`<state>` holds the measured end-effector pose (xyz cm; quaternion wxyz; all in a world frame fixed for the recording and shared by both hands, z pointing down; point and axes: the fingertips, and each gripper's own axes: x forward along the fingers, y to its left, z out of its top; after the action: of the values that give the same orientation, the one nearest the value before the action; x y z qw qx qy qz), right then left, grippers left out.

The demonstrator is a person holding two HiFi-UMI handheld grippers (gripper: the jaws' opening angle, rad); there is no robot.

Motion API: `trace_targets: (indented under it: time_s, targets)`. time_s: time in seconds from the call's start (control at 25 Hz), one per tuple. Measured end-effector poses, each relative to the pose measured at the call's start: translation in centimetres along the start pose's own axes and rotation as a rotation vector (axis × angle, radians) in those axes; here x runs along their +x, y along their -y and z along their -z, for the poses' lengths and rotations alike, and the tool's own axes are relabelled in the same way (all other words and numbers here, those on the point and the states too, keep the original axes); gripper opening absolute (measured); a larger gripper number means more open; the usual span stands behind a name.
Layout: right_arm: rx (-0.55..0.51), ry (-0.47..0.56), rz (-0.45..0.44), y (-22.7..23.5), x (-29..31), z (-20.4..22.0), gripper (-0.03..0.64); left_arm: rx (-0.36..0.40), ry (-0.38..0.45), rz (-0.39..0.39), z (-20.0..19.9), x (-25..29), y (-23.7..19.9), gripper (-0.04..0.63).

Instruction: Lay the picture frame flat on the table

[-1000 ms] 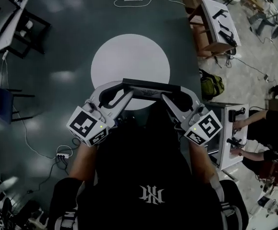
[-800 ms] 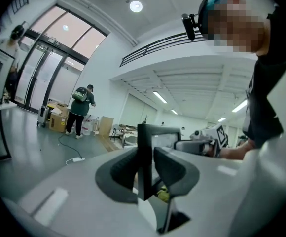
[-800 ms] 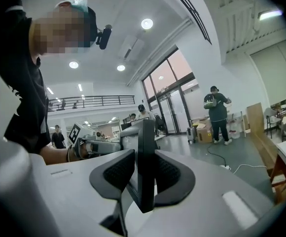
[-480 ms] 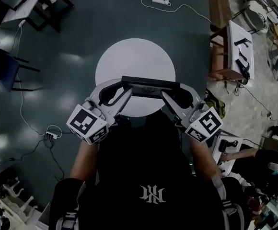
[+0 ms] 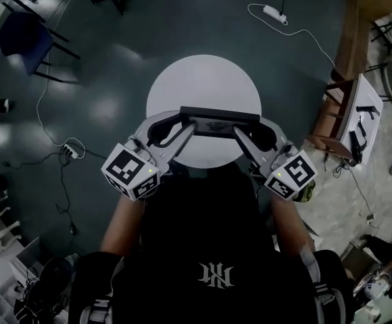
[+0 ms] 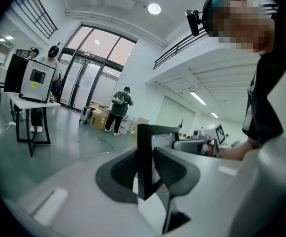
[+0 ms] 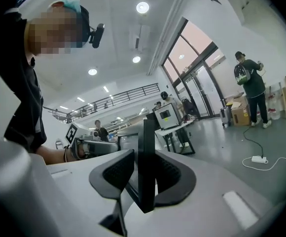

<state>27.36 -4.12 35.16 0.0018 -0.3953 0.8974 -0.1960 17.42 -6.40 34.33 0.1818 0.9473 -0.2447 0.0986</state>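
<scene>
A black picture frame (image 5: pixel 219 121) hangs edge-up over the near half of the round white table (image 5: pixel 203 79), held at both ends. My left gripper (image 5: pixel 186 129) is shut on its left end; in the left gripper view the frame's edge (image 6: pixel 145 157) stands upright between the dark pads (image 6: pixel 175 169). My right gripper (image 5: pixel 240 134) grips the right end; in the right gripper view the frame (image 7: pixel 147 152) sits between the pads (image 7: pixel 118 174), and these jaws are opening slightly while the pads still touch it. Whether the frame touches the table is hidden.
A blue chair (image 5: pixel 23 36) stands at the far left, with a power strip (image 5: pixel 71 152) and cables on the dark floor. Another power strip (image 5: pixel 275 10) lies beyond the table. A wooden bench and a white side table (image 5: pixel 360 117) stand at the right. People (image 6: pixel 119 110) stand far off.
The head view has swung, so the table and room have shifted right and turned. The frame stays gripped at both ends over the table's near part, slightly farther over it.
</scene>
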Motion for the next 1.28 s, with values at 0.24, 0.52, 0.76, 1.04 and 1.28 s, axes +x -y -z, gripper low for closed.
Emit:
trace_targets:
  time_s: [0.24,0.52,0.76,1.04,1.28]
  targets:
    - [0.023,-0.053,-0.079,0.9,2.9,1.3,0.117,-0.062,-0.012,-0.113,1.3,-0.5,-2.3,0.100]
    - [0.047,-0.077,-0.091,2.2,4.3,3.5,0.127,-0.096,-0.049,-0.159,3.5,0.0,-3.7,0.100]
    - [0.100,-0.107,-0.068,2.6,6.5,7.0,0.130,-0.130,-0.107,-0.158,6.5,-0.2,-6.2,0.100]
    - [0.168,-0.169,-0.017,4.6,8.7,13.0,0.133,-0.196,-0.170,-0.135,12.3,1.2,-9.6,0.101]
    - [0.214,-0.226,0.029,7.0,9.6,19.4,0.137,-0.259,-0.224,-0.133,18.8,3.3,-11.8,0.101]
